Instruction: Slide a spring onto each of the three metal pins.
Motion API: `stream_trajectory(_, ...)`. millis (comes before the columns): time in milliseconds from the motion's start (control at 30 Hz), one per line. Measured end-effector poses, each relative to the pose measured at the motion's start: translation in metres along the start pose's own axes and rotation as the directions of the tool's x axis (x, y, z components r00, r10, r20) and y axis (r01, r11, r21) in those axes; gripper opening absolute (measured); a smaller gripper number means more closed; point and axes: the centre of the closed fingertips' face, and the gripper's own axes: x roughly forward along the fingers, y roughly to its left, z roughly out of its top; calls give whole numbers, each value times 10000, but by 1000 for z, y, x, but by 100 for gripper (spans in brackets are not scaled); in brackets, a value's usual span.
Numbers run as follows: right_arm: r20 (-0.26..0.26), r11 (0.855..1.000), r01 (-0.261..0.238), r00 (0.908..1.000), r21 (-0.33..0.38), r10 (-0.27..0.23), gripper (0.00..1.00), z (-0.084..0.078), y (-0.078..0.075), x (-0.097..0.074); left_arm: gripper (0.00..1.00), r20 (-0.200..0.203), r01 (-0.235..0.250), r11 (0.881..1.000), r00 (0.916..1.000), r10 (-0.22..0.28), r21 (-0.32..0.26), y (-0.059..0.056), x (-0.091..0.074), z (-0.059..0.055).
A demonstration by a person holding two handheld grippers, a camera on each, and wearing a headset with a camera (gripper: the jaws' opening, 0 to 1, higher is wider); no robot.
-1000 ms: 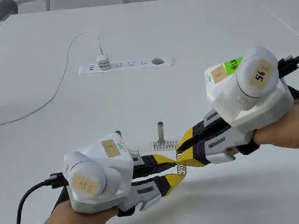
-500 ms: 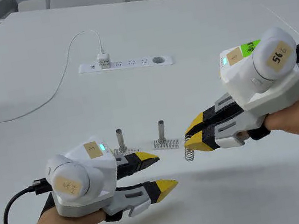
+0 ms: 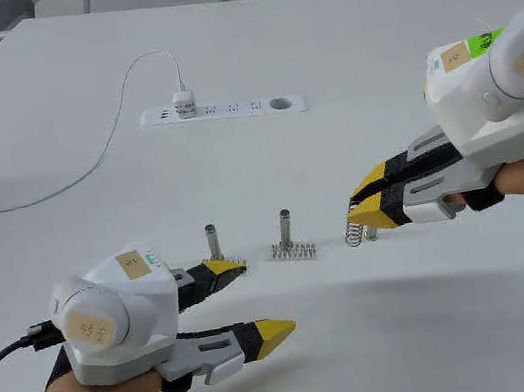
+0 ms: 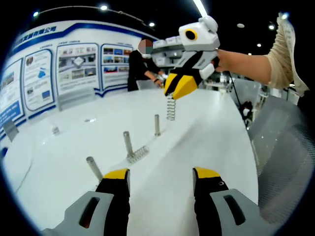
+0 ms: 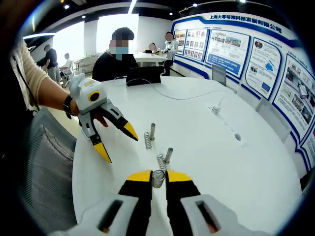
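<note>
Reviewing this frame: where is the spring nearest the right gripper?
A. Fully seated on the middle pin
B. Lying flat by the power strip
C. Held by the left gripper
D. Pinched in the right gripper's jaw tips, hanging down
D: the spring hangs from the closed tips of the right gripper, while the left gripper is open with nothing between its jaws.

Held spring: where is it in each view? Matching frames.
Head view: held spring, right of centre, hanging from the right hand-held gripper.
Left gripper view: held spring, upper centre, under yellow tips.
Right gripper view: held spring, bottom centre, between the jaws.
Shared landmark: middle pin, loose spring at its base.
</note>
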Motion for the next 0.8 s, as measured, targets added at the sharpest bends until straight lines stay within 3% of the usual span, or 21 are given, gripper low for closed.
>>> stream_trajectory(433,142,9946,987,9950,320,-992,11,3,-37,-20,60,19,-836,9956,9965,838,-415,23,-18,-4)
stream_trajectory(800,13,9883,1362,9906,690,-1366,11,-6,-55,-16,65,24,-1207,9907,9926,1211,-626,33,-27,-7)
